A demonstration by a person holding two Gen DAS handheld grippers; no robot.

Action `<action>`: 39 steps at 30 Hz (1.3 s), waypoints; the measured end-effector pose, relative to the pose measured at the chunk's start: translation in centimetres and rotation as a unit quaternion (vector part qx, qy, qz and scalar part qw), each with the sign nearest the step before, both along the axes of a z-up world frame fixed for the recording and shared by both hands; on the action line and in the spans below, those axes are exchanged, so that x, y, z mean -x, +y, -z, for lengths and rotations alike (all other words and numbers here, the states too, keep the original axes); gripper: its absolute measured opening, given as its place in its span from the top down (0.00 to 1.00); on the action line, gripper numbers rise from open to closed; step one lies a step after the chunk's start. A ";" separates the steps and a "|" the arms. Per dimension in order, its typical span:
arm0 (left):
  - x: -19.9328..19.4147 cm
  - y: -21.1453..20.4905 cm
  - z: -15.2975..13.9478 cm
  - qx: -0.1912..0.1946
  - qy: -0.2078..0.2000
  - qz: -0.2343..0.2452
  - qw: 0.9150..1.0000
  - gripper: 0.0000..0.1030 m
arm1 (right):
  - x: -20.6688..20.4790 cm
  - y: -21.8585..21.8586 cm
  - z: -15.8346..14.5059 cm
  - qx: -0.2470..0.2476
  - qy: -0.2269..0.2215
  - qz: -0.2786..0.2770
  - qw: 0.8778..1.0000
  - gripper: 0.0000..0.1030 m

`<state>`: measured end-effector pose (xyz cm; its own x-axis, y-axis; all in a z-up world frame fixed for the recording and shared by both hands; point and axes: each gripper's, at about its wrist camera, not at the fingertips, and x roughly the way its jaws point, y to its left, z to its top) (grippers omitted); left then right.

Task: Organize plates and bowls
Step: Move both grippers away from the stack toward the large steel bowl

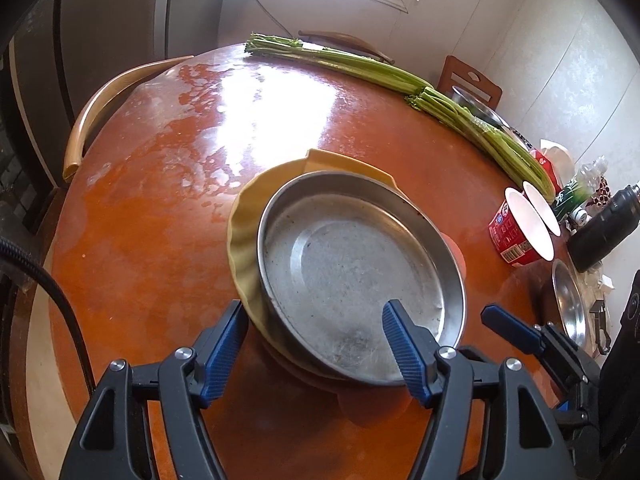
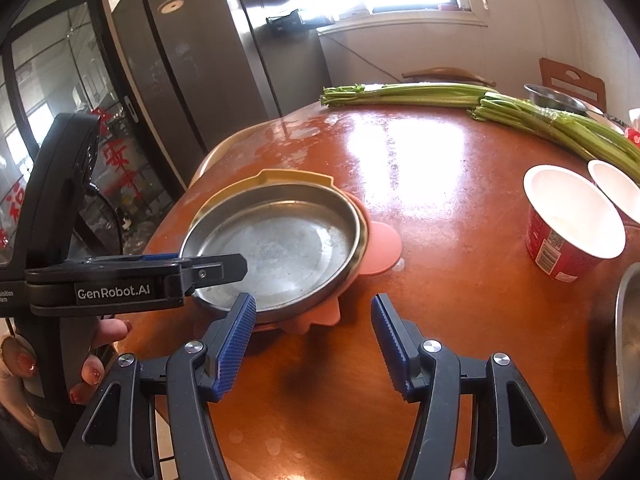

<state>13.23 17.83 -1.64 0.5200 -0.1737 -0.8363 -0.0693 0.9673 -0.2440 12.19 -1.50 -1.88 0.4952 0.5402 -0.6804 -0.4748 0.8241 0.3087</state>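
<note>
1. Left wrist view: left hand-held gripper [image 1: 316, 334] released, jaws apart astride near rim of steel pan [image 1: 352, 280]; not pinching it.
2. Steel pan sits on yellow plate [image 1: 244, 224], pink plate [image 2: 380, 246] beneath, stack mid-counter [image 1: 160, 184].
3. Pan prob. light, stiff, slick; pinch the rim wall.
4. Right hand-held gripper [image 2: 314, 324] released, empty, just right of pan.
5. Pink plate mostly hidden; second steel dish [image 2: 628, 344] far right of pan, cut off.
</note>
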 end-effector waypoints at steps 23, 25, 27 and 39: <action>-3.5 -0.4 -1.7 -0.023 -0.060 -0.016 0.998 0.31 | -1.5 -5.6 -2.1 0.017 -0.066 0.111 0.991 0.40; -3.1 0.0 -2.4 -0.027 -0.068 -0.022 0.997 0.31 | -1.1 -6.3 -2.8 0.018 -0.079 0.122 0.989 0.40; -2.6 0.0 -3.3 -0.036 -0.082 -0.029 0.996 0.31 | -0.7 -6.9 -3.5 0.020 -0.091 0.132 0.987 0.40; 0.7 -6.7 -8.0 -0.032 -0.147 0.028 0.988 0.26 | 2.1 -11.4 -7.2 0.032 -0.138 0.169 0.976 0.40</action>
